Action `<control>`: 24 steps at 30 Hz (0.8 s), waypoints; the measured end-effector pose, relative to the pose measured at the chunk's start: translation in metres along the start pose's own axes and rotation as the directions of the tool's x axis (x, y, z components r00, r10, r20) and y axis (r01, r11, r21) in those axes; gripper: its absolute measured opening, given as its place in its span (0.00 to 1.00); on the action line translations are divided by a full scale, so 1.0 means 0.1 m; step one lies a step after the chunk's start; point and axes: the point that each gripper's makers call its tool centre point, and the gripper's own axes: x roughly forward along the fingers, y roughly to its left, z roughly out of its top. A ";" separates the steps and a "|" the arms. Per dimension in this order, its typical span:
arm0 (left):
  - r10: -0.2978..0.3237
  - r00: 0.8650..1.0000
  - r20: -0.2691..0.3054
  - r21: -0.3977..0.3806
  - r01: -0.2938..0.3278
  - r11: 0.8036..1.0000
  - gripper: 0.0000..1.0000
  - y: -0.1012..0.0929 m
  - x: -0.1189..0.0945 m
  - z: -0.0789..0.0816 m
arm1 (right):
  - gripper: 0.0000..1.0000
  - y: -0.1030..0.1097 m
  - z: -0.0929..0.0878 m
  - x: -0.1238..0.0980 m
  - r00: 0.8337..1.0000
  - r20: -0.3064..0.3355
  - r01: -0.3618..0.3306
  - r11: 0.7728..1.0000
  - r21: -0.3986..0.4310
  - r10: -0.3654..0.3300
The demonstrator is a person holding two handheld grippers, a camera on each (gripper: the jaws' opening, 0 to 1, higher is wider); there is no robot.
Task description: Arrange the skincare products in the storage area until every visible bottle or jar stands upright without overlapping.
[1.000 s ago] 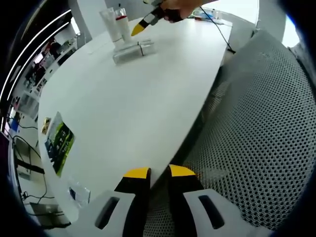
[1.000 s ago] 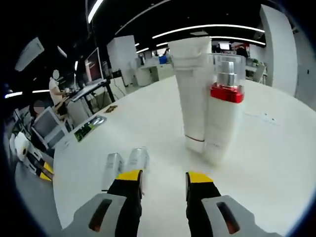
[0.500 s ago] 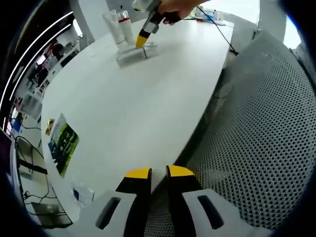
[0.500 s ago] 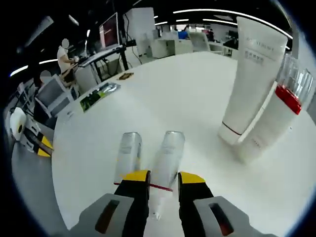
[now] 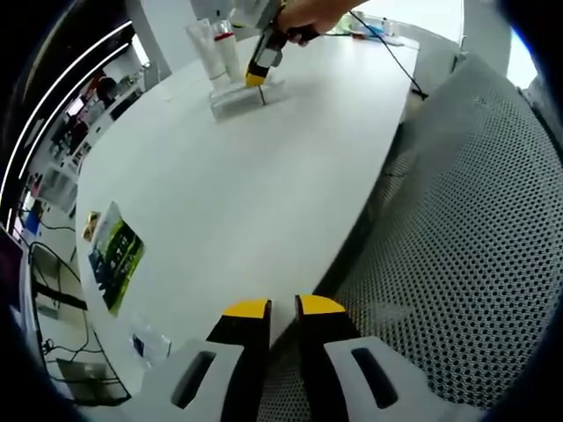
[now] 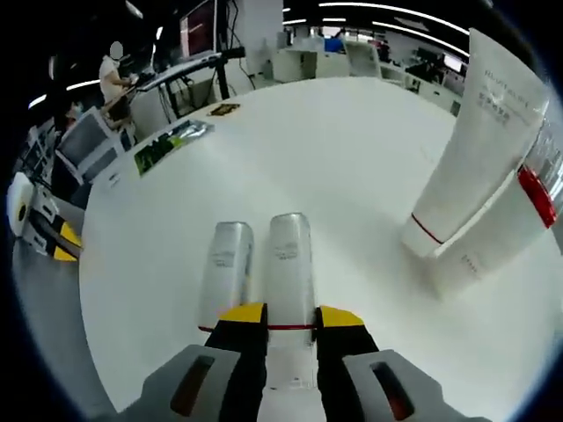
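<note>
The right gripper (image 6: 283,318) has its two jaws straddling the nearer end of a lying silver-capped bottle (image 6: 288,264), seemingly touching its sides, though whether they grip it firmly cannot be told. A twin bottle (image 6: 225,268) lies just beside the left finger, touching the first. Both look small, rigid and light, with smooth, glossy, probably slippery caps; a hold across the white body near the red band seems safer than on the cap. Beyond the right finger, a white tube (image 6: 476,154) and a red-collared pump bottle (image 6: 503,227) stand upright on the white table (image 6: 352,158). The left gripper (image 5: 281,307) hovers near the table edge, jaws nearly together, holding nothing.
</note>
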 end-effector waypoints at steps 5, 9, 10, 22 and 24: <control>0.030 0.998 0.051 -0.040 -0.028 0.999 0.07 0.09 -0.05 0.08 | 0.15 0.00 0.12 -0.17 0.999 0.030 0.031 0.999 -0.043 -0.030; 0.027 0.992 0.127 -0.094 -0.015 0.995 0.12 0.10 -0.09 0.21 | 0.15 0.10 0.27 -0.36 0.996 0.080 0.059 0.989 -0.139 -0.048; 0.024 0.989 0.145 -0.114 -0.007 0.993 0.15 0.09 -0.09 0.25 | 0.15 0.14 0.29 -0.39 0.995 0.089 0.065 0.984 -0.164 -0.051; -0.127 0.942 0.311 -0.188 0.192 0.963 0.22 -0.14 -0.21 0.56 | 0.15 1.00 0.45 -0.72 0.983 0.180 0.059 0.899 -0.433 0.022; -0.148 0.925 0.350 -0.201 0.229 0.952 0.22 -0.15 -0.27 0.63 | 0.15 1.18 0.46 -0.79 0.981 0.189 0.051 0.886 -0.460 0.042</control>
